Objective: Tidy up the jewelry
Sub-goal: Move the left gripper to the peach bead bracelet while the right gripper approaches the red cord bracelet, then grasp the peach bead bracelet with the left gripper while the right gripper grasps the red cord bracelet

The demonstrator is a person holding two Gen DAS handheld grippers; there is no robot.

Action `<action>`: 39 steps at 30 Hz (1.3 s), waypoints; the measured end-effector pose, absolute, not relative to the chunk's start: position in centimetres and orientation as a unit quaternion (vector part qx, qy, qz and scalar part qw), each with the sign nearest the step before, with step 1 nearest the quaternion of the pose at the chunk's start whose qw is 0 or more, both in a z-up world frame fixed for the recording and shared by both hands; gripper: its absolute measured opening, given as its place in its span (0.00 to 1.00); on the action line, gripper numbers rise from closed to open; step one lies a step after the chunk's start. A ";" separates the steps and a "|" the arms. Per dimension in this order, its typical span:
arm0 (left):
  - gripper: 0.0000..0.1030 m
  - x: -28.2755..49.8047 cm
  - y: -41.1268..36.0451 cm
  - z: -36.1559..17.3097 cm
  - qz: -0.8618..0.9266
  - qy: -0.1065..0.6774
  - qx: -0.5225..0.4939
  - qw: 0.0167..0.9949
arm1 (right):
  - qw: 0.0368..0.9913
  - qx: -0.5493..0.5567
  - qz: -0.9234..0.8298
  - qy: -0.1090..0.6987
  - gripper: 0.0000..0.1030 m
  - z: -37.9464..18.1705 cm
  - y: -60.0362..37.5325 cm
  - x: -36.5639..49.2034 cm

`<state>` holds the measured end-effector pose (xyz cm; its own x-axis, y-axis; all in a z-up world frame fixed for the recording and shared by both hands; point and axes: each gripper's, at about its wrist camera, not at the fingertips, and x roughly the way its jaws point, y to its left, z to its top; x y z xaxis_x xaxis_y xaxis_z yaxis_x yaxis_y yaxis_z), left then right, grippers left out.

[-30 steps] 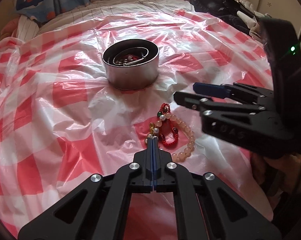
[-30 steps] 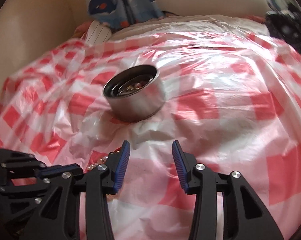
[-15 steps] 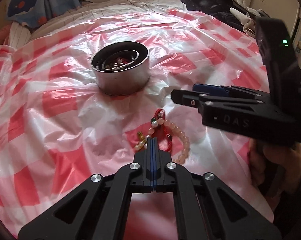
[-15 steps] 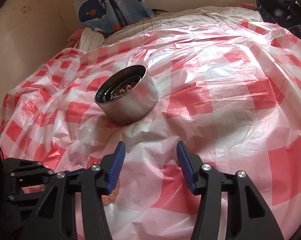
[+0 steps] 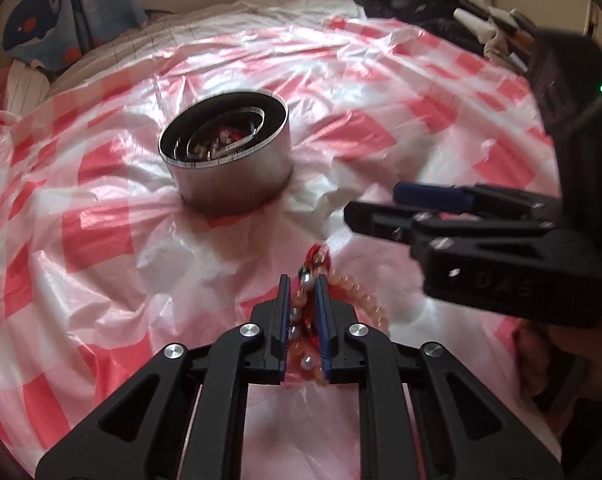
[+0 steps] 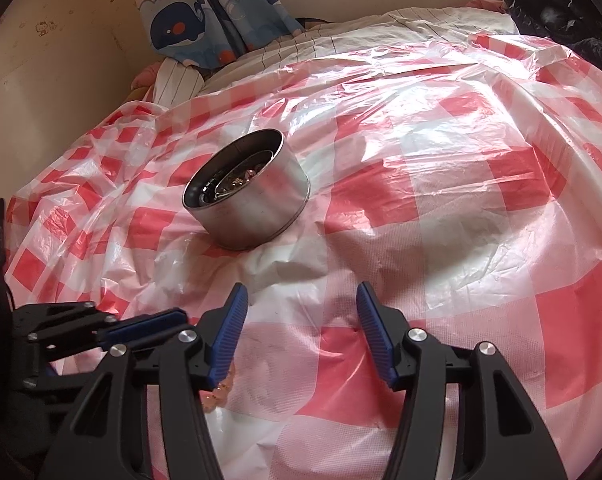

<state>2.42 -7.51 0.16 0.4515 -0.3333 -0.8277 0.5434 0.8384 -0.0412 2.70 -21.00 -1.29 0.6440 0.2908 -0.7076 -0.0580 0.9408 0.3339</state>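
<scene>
A tangle of pale pink beads, pearls and red cord, the bracelets (image 5: 357, 296), lies on the checked sheet. My left gripper (image 5: 303, 280) is down over it. Its jaws are opening by a narrow gap, with beads and red cord showing between the pads. A round metal tin (image 5: 229, 160) with jewelry inside stands farther back. My right gripper (image 6: 301, 304) hovers over bare sheet, its jaws opening with nothing between them. In the left wrist view the right gripper (image 5: 381, 204) reaches in from the right. A few pink beads (image 6: 219, 394) peek out beside the right gripper's left finger.
A red-and-white checked plastic sheet (image 6: 421, 160) covers the bed. Whale-print fabric (image 6: 205, 20) and a wall lie behind the tin (image 6: 253, 204). Dark clothing (image 5: 421, 4) is piled at the far right. A hand (image 5: 541, 344) holds the right gripper.
My left gripper has moved forward over the bracelets, and its shut jaws have parted slightly around the beads. The right gripper's jaws have spread wider.
</scene>
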 end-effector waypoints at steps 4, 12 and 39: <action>0.07 1.6 -6.1 1.6 -0.258 0.451 0.085 0.851 | 0.894 0.143 0.098 0.414 0.54 -1.5 -21.1 2.7; 0.07 1.3 -1.6 3.2 -0.194 0.452 0.049 0.869 | 0.899 0.116 0.107 0.408 0.54 -1.1 -20.0 2.5; 0.29 2.4 -1.4 1.1 -0.166 0.472 0.051 0.864 | 0.880 0.037 0.109 0.462 0.14 -1.2 -18.8 1.2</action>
<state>2.37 -1.42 1.11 0.4987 -0.2388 -0.8333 0.3344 0.9399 -0.0692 1.21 -18.75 -1.21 0.5498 0.2255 -0.8043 -0.1567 0.9736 0.1659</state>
